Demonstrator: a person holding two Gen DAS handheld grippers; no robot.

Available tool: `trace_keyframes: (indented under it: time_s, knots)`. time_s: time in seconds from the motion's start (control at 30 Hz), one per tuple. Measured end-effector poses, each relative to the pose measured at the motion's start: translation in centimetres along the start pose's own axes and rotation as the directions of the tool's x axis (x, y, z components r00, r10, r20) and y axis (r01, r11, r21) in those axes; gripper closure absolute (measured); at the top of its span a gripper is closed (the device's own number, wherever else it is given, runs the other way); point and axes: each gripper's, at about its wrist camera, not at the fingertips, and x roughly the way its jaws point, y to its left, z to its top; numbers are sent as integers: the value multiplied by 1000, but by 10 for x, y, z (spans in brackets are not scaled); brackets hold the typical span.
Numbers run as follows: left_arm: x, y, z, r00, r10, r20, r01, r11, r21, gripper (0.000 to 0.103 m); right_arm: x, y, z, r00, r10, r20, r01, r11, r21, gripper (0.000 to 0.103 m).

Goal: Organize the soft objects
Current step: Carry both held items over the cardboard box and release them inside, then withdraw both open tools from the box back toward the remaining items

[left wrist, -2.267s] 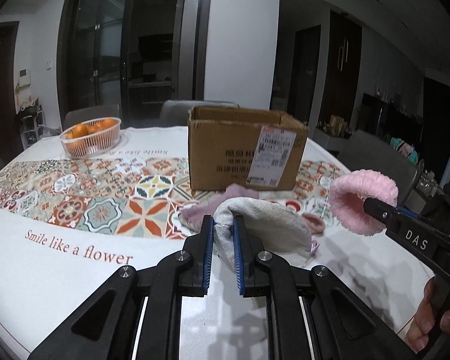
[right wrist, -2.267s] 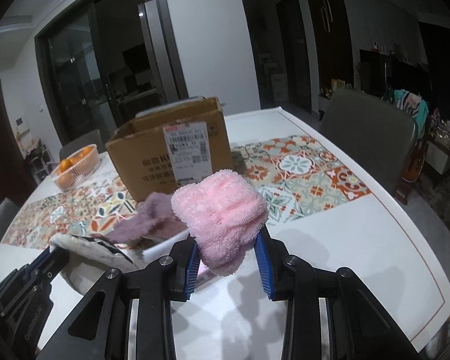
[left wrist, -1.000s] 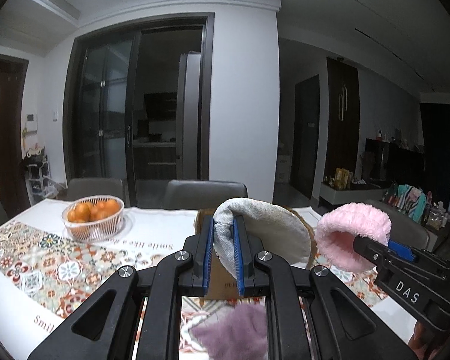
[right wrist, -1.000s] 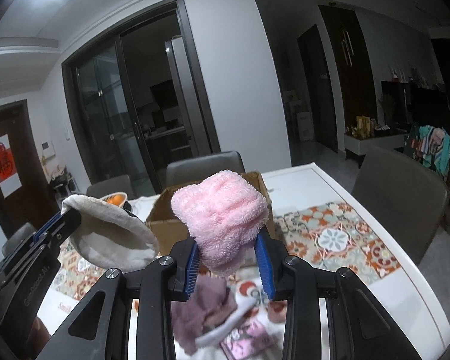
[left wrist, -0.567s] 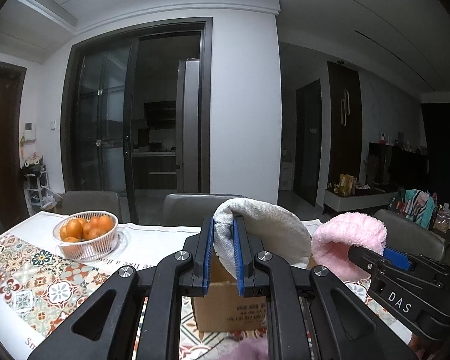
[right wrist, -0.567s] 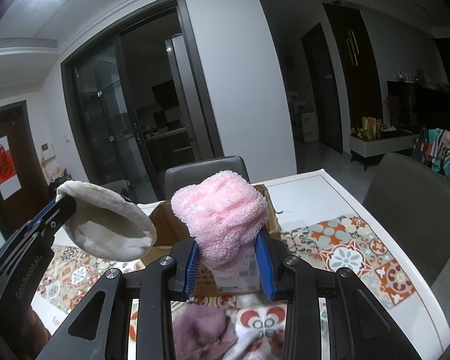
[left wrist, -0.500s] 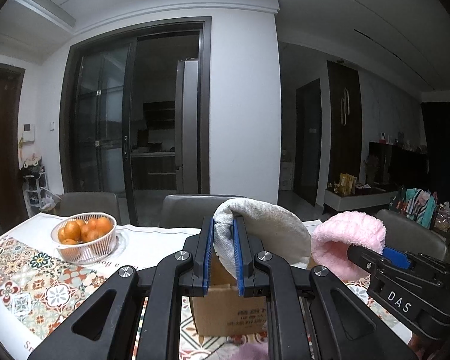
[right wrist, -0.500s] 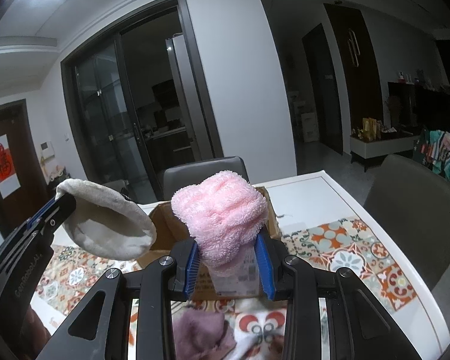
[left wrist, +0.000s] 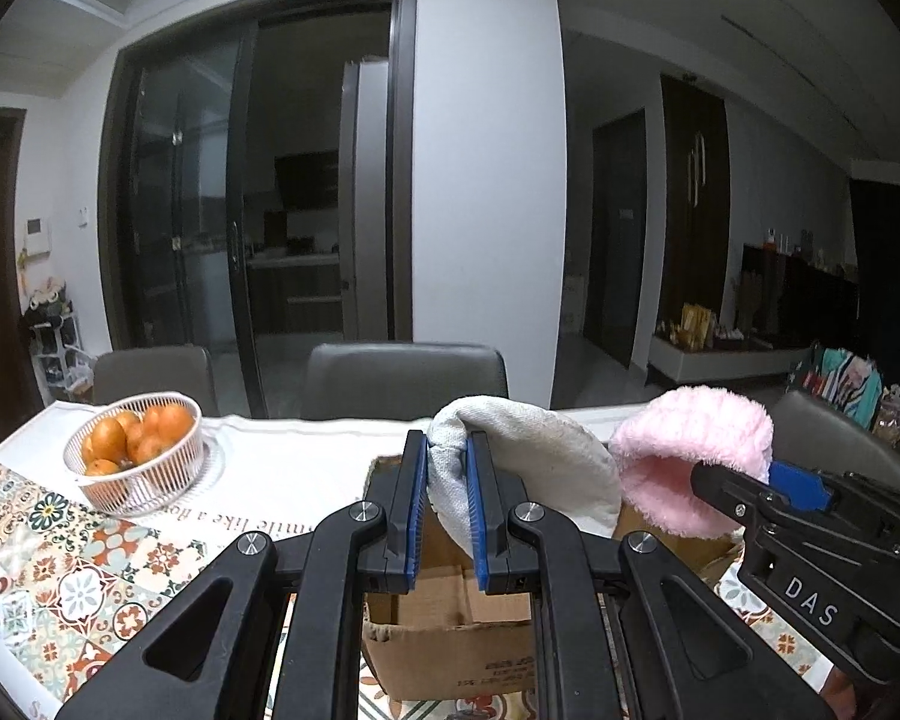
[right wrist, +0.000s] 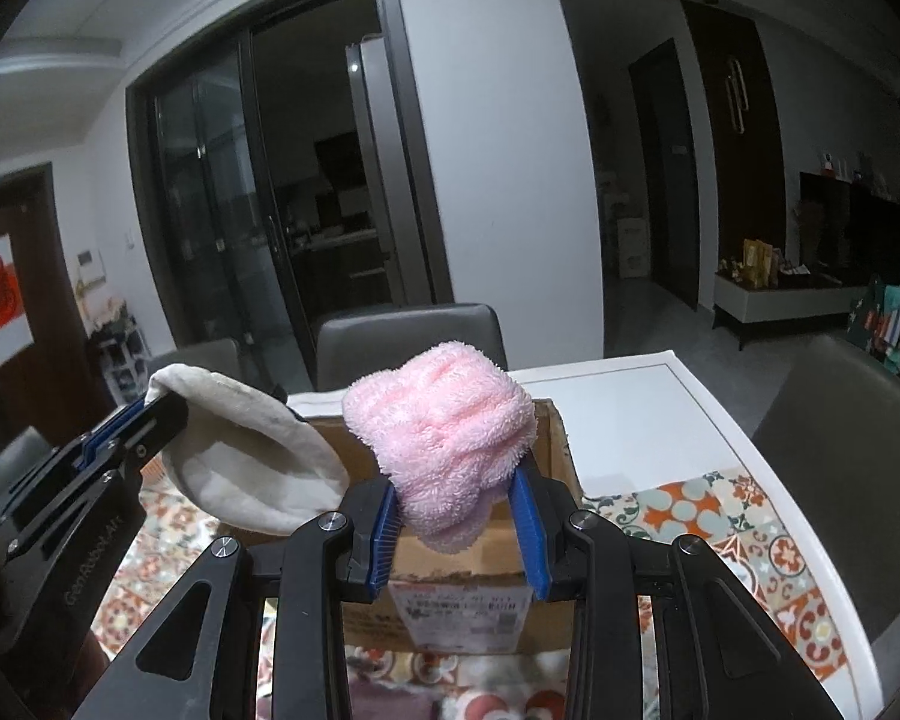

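My left gripper (left wrist: 447, 468) is shut on a cream-white soft slipper (left wrist: 540, 468) and holds it in the air just in front of the open cardboard box (left wrist: 450, 624). My right gripper (right wrist: 456, 516) is shut on a fluffy pink slipper (right wrist: 450, 426), also raised in front of the box (right wrist: 462, 564). The two grippers are side by side. The white slipper (right wrist: 252, 468) shows at the left of the right wrist view, the pink one (left wrist: 690, 462) at the right of the left wrist view. A purple soft item (right wrist: 384, 690) lies on the table below.
A white wire basket of oranges (left wrist: 135, 450) stands at the far left of the table. The tablecloth (left wrist: 60, 576) has a patterned tile runner. Grey chairs (left wrist: 402, 378) stand behind the table and one (right wrist: 858, 480) at its right side.
Both grippers have lifted their slippers off the table and moved forward toward the box. The box now sits right below and behind the fingers. Both grips are unchanged.
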Motion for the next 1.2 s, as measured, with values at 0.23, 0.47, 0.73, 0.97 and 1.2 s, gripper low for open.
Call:
trace_keyframes:
  time_s: [0.23, 0.47, 0.73, 0.97, 1.2]
  knots:
    - [34, -3, -7, 994, -14, -112, 17, 1000, 19, 89, 35, -2, 0, 995, -18, -95, 15, 999, -38, 68]
    - [53, -10, -14, 982, -9, -186, 16, 999, 35, 81, 68, -12, -3, 972, -24, -235, 18, 999, -27, 66]
    - [46, -12, -9, 986, 5, -168, 4, 999, 52, 57, 67, -20, 0, 964, -36, -264, 40, 999, 9, 46]
    - [18, -12, -3, 992, 3, -126, 6, 997, 77, 49, 38, -20, 4, 976, -45, -214, 51, 998, 24, 46]
    - [-17, -12, -1, 996, 19, -81, -12, 996, 87, 43, 6, -16, 3, 983, -39, -177, 46, 998, 32, 46]
